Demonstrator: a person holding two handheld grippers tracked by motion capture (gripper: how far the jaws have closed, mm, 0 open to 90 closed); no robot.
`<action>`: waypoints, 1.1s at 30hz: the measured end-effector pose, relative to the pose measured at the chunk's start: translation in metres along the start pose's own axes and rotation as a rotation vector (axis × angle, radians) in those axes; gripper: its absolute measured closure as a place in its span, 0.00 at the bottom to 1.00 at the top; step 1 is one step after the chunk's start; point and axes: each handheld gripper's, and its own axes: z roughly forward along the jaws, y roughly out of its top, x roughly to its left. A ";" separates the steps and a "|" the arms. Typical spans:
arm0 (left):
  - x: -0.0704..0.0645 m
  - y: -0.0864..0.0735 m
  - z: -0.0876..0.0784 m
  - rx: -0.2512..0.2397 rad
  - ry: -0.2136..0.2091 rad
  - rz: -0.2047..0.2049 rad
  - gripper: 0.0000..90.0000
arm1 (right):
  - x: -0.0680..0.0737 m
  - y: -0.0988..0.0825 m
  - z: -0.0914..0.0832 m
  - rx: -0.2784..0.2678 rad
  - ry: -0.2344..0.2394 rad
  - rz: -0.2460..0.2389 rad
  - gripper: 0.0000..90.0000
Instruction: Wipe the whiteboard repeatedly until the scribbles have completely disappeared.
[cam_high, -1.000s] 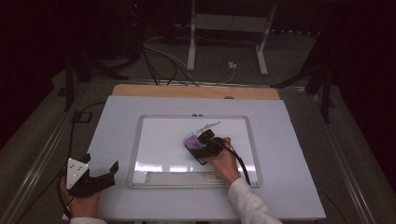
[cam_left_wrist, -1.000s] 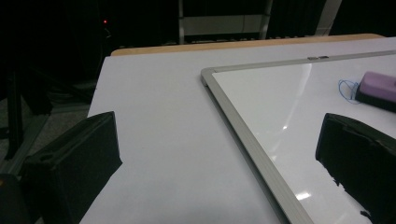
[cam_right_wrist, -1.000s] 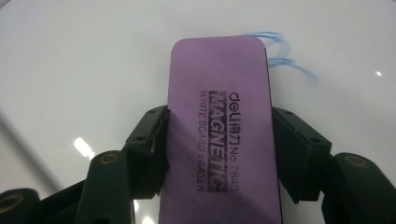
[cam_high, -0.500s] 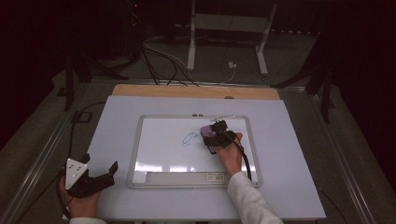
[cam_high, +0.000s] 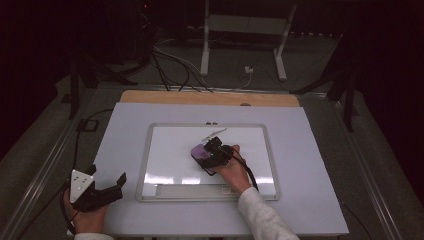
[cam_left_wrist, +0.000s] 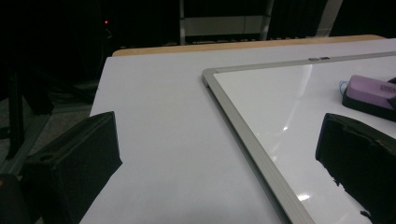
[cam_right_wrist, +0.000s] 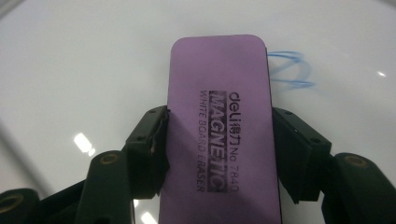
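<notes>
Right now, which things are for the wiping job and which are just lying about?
For the job:
eraser
right gripper
whiteboard
blue scribble

Just lying about:
left gripper
pen
wooden board

Looks like a lab or a recording studio rig, not anybody's home. A white table (cam_high: 320, 150) sits in the middle of a dark room, lit from above while everything around it falls off into black. Cables (cam_high: 170, 65) snake over the grey floor (cam_high: 310, 65) at the far side, and there's a metal stand (cam_high: 245, 30) with splayed legs back there. Dark frame posts (cam_high: 75, 80) rise at the left and right of the table. A whiteboard (cam_high: 165, 150) lies flat on the table.
</notes>
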 end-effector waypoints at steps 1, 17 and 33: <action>0.000 0.000 0.000 -0.001 0.001 -0.005 0.01 | -0.005 0.000 0.000 -0.004 -0.020 0.026 0.46; -0.001 0.000 0.001 0.004 -0.001 0.004 0.01 | -0.023 0.005 0.002 -0.015 -0.100 0.133 0.46; 0.000 -0.001 0.000 0.002 0.001 -0.003 0.01 | -0.022 0.007 0.003 -0.007 -0.076 0.098 0.46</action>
